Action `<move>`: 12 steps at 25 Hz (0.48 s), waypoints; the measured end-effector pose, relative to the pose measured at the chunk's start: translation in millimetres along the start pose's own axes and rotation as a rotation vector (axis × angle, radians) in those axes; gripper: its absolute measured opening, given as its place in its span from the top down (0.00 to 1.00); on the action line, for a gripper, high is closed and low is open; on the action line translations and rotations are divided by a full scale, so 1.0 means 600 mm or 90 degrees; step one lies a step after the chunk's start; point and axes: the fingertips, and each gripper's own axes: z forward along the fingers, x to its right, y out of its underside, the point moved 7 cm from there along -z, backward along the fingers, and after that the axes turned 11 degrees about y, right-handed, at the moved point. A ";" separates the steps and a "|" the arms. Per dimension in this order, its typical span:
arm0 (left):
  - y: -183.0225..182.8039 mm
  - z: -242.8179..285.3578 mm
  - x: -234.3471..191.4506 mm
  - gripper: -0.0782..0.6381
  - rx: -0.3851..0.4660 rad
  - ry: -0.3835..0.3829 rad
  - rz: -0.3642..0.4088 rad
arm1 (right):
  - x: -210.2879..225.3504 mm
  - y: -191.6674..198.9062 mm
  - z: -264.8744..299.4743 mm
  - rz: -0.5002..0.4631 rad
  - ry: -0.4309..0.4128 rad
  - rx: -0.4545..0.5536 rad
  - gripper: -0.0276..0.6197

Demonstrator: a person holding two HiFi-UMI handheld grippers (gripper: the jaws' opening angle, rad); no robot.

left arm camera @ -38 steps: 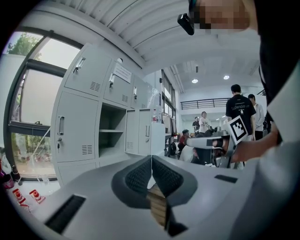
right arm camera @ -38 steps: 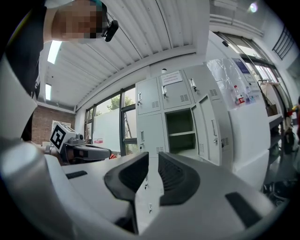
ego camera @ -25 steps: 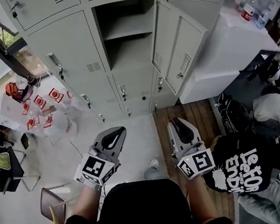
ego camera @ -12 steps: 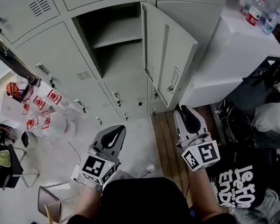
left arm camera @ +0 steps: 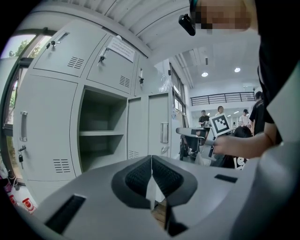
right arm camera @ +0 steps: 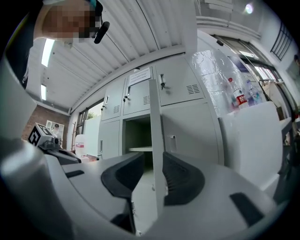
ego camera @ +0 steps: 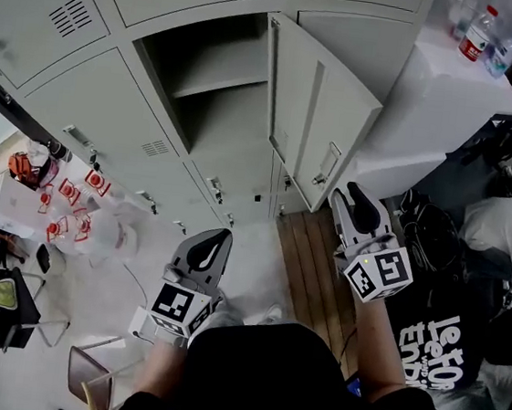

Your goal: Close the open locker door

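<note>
Right gripper (ego camera: 358,211), at the centre right of the head view, has its jaws spread. In the right gripper view (right arm camera: 153,165) the free edge of the locker door (right arm camera: 157,136) runs up through the gap between them; whether either pad touches it cannot be told. That locker door (ego camera: 317,115) stands swung out in the upper middle of the head view, with its handle (ego camera: 327,166) low on the panel, just above and left of the gripper's tips. To the door's left the open compartment (ego camera: 194,101) shows a single shelf (ego camera: 222,62). Left gripper (ego camera: 207,251) sits at the lower centre, well apart from the door. Its jaws are pressed together on nothing (left arm camera: 151,161).
</note>
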 end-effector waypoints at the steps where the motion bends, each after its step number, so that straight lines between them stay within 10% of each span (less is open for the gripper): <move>1: -0.001 0.001 -0.006 0.86 0.000 0.003 0.000 | 0.002 -0.001 0.005 0.003 0.002 0.000 0.78; 12: -0.013 0.003 -0.062 0.86 0.001 0.020 -0.002 | 0.005 -0.009 0.041 0.022 0.017 -0.003 0.78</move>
